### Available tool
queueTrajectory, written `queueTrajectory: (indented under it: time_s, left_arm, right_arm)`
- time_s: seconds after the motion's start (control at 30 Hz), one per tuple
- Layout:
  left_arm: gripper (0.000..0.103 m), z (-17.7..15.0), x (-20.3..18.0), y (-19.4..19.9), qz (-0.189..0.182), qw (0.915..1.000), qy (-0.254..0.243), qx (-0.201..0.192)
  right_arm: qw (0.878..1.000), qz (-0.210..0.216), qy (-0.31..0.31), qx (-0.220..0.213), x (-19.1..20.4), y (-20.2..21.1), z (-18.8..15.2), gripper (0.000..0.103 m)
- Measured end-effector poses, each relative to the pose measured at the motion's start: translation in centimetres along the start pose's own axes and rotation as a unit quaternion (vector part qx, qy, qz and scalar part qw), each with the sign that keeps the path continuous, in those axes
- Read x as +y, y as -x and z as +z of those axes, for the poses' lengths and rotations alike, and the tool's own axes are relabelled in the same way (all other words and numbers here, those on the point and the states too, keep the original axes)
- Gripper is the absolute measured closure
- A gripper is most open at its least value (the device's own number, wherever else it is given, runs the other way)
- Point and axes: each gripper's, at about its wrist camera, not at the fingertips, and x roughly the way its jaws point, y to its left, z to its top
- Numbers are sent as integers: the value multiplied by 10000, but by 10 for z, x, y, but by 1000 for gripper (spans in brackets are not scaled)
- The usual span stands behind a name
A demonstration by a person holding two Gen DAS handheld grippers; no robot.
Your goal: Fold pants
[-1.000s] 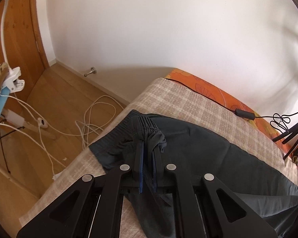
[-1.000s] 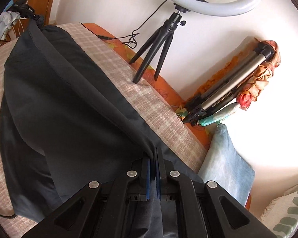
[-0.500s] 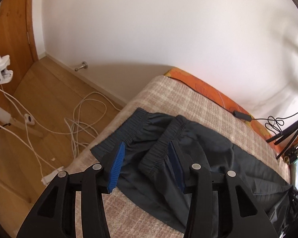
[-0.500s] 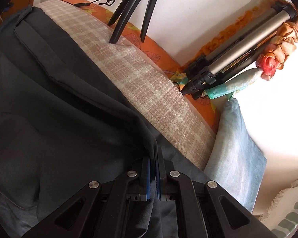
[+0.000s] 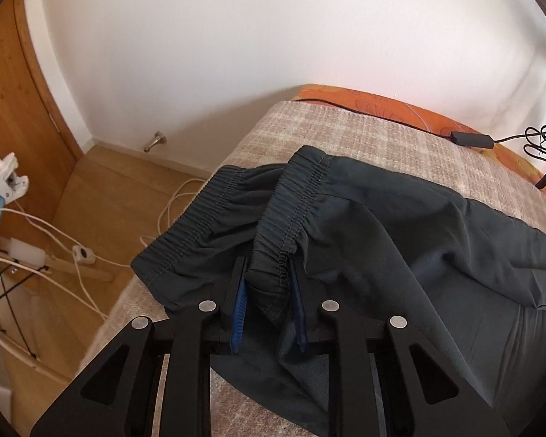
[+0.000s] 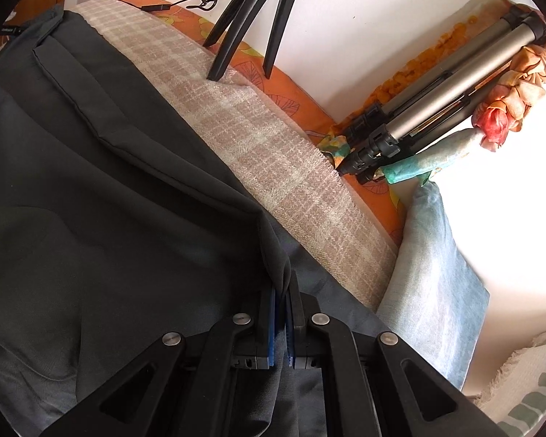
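Observation:
Dark grey pants lie spread on a checked beige bed cover. Their elastic waistband is doubled over near the bed's end. My left gripper straddles the near end of that upper waistband fold. Its jaws are closing, and a gap still shows at the left blue pad. In the right wrist view the pants fill the left half. My right gripper is shut on a raised ridge of the leg fabric, which drapes from the fingertips.
White cables trail over the wooden floor left of the bed. A black adapter and cord lie on the far orange edge. Black tripod legs stand on the cover; a folded tripod and a pale blue pillow sit at right.
The left gripper let go of the bunched waistband, opened wide, sank toward the bed and now narrows around the upper waistband fold. The right gripper came lower, still gripping the fabric.

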Motion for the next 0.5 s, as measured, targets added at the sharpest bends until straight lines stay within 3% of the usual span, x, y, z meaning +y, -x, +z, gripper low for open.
queueTrajectory:
  time_s: [0.17,0.4,0.47,0.5]
  left_arm:
    - [97,10,26,25,163,9983,272,-486]
    - [97,25,50,23,430,9947,492,-794]
    - [96,25,54,5,401,9968,443,-532]
    - [91,24,54,-6,388,9981,390,-280]
  right_arm:
    - [9998,-54,-57,-181,-10,12,6,101]
    - [9993,62,-229,-287,-10,-2,27,101]
    - [9994,241,-256,-5,-7,-23,31,101]
    - [9989,373,-196,213,-3,-35,32,100]
